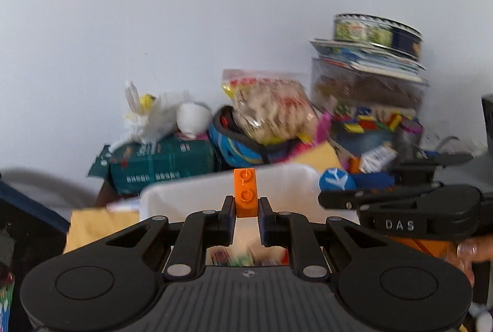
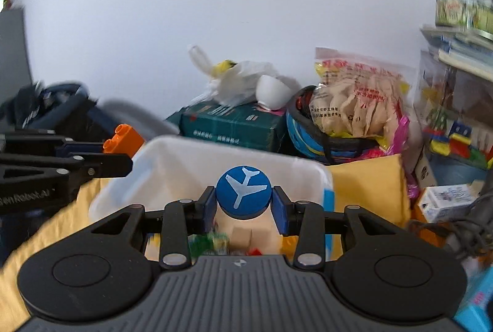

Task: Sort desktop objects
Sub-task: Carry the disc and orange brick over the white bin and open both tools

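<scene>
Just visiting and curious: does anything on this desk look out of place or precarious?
Yes. A white bowl lies tipped on its side atop the green box, beside a crumpled plastic bag. The pile along the wall looks cluttered, but nothing appears spilled or broken.

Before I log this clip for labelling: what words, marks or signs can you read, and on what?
"DAS": white letters on the right gripper body, left wrist view.
White airplane symbol: on the blue round piece.
Pale lettering on the left gripper body: too blurred.
Green box: white print, too small.
Snack bag: red print, unreadable.
White carton: print too small.
</scene>
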A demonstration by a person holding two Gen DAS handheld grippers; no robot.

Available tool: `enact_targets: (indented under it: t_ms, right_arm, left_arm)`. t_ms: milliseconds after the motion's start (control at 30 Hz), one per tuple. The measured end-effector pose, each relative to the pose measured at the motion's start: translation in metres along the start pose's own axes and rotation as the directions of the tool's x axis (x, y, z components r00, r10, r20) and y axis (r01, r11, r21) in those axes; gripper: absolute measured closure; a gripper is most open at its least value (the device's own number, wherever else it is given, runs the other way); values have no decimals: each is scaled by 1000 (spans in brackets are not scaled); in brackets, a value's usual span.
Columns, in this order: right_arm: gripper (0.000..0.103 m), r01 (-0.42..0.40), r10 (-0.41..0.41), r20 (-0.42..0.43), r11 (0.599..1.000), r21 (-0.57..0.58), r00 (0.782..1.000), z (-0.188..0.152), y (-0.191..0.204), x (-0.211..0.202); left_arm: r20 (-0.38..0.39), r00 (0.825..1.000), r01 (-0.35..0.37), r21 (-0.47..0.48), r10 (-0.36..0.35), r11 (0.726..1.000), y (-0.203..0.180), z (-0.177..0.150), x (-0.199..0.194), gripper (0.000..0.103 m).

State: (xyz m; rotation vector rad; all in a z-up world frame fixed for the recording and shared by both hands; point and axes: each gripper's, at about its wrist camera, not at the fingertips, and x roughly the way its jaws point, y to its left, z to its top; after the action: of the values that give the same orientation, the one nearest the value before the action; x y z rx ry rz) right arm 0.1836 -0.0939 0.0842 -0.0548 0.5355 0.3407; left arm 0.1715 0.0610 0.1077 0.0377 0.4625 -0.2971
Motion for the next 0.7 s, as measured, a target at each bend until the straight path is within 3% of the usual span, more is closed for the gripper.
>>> enact_targets:
  t_ms: [100, 233, 300, 333, 367, 433, 533, 600, 700]
  right_arm:
    - [61, 31, -30, -47, 999, 20, 998, 1, -2, 29]
    - [60, 29, -28, -177, 1000, 3, 984, -19, -4, 64]
    - [60, 15, -14, -215, 1000, 3, 976, -25, -4, 68]
    - [59, 14, -13, -206, 1000, 0, 979, -26, -4, 65]
    - [54, 18, -20, -187, 1000, -10, 982, -25, -3, 59]
    - [44, 30, -35, -155, 999, -34, 987, -23, -1, 48]
    - [32, 45, -49, -128, 998, -33, 991, -15, -3, 33]
    - [12, 51, -54, -110, 998, -23, 993, -8, -5, 25]
    - [4, 48, -51, -109, 998, -29, 993, -1, -7, 23]
  left_arm:
    - [-42, 999, -7, -49, 5, 999, 11, 4, 35, 85]
    - [-191, 981, -54, -39, 46, 998, 19, -20, 87, 84]
    - [-250, 968, -55, -68, 37, 996, 24, -35, 98, 77]
    - [-261, 965, -47, -85, 23, 995, 25, -39, 97, 62]
    - [-249, 968, -36, -92, 12, 995, 25, -41, 92, 50]
    - [-221, 975, -49, -89, 29, 995, 22, -39, 79, 37]
    - [-166, 978, -132, -50, 122, 990, 13, -26, 53, 35]
    - [-87, 975, -203, 24, 204, 979, 1, -14, 36, 28]
    - [103, 923, -385, 197, 372, 902, -32, -10, 9, 15]
